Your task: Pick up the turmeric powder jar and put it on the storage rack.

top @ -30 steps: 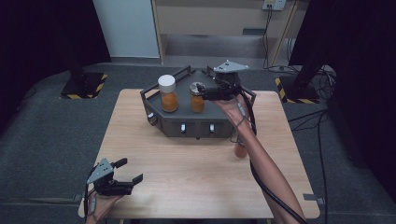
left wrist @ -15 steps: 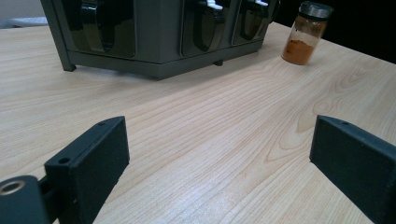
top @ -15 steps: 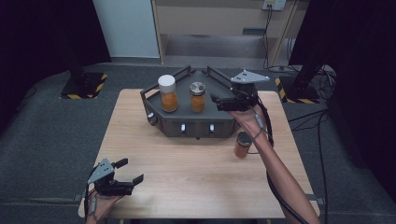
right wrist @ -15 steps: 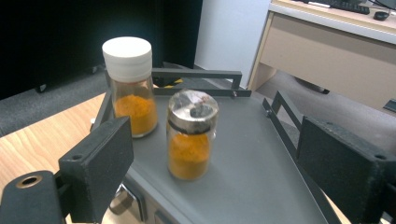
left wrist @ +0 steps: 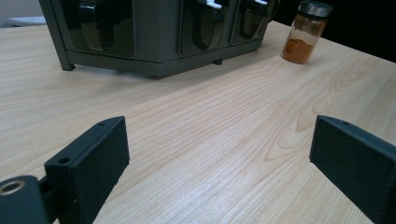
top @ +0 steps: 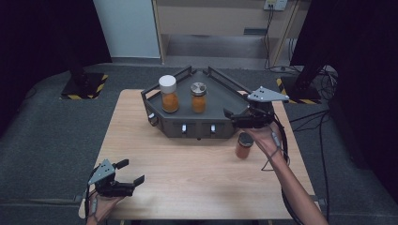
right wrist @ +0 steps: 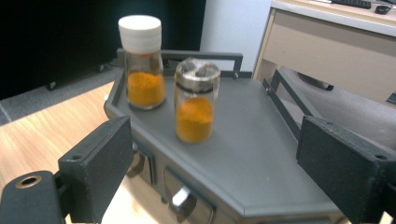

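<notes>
Pale wood bench (top: 197,164), dark grey rack (top: 220,110) sitting at its far middle. High view: two jars on the rack's top deck, the white-capped jar (top: 168,93) on the left and the metal-lidded jar (top: 198,97) just right of it, apart, both upright. A third, the dark-lidded jar (top: 244,145), stands on the bench just off the rack's near right corner. Right hand-held gripper (top: 234,117) hovers at the rack's right end, jaws wide apart, nothing between them, pointing left across the deck. Left hand-held gripper (top: 129,173) sits over the near left corner of the bench, jaws spread, empty, well apart from everything.

Left gripper view: left hand-held gripper (left wrist: 219,154) jaws spread wide over bare wood, gripping nothing. Rack's front face (left wrist: 154,37) far off, dark-lidded jar (left wrist: 306,32) to its right on the bench, orange powder in the lower half.

Right gripper view: right hand-held gripper (right wrist: 212,163) jaws wide, empty, hanging over the rack's near edge. Metal-lidded jar (right wrist: 196,100) lines up between the jaws but farther off, untouched; white-capped jar (right wrist: 140,60) behind and left of it. Both hold orange powder.
</notes>
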Demonstrator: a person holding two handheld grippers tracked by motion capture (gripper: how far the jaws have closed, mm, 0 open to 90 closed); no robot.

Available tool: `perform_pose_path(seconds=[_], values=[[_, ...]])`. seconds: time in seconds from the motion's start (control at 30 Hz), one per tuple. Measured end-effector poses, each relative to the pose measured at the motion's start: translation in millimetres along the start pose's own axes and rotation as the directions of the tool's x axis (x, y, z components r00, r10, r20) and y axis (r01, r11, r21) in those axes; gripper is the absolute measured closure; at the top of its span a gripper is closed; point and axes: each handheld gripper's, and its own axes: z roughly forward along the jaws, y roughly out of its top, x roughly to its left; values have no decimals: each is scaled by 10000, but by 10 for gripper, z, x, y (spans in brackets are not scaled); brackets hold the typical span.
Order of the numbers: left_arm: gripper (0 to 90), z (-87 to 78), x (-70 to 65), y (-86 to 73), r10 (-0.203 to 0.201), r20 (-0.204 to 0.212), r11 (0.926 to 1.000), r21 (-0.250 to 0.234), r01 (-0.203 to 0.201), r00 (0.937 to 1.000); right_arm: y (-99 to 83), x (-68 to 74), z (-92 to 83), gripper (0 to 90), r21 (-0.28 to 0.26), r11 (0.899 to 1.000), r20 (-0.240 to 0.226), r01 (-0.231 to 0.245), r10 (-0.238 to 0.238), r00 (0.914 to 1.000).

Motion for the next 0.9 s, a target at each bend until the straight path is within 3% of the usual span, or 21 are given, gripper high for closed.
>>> perform_pose_path(seconds=[0.47, 0.7, 0.9], values=[[38, 4, 1, 5, 35, 50, 10000, 34, -35, 10000, -437, 39, -407, 106, -14, 9998, -8, -200, 200, 9998], [38, 3, 2, 3, 56, 79, 10000, 19, -57, 10000, -681, 48, -560, 104, 46, 9985, 103, -551, 551, 9984], [38, 7, 2, 6, 86, 114, 10000, 38, -87, 9999, -844, 60, -661, 101, 105, 9985, 195, -545, 543, 9983]])
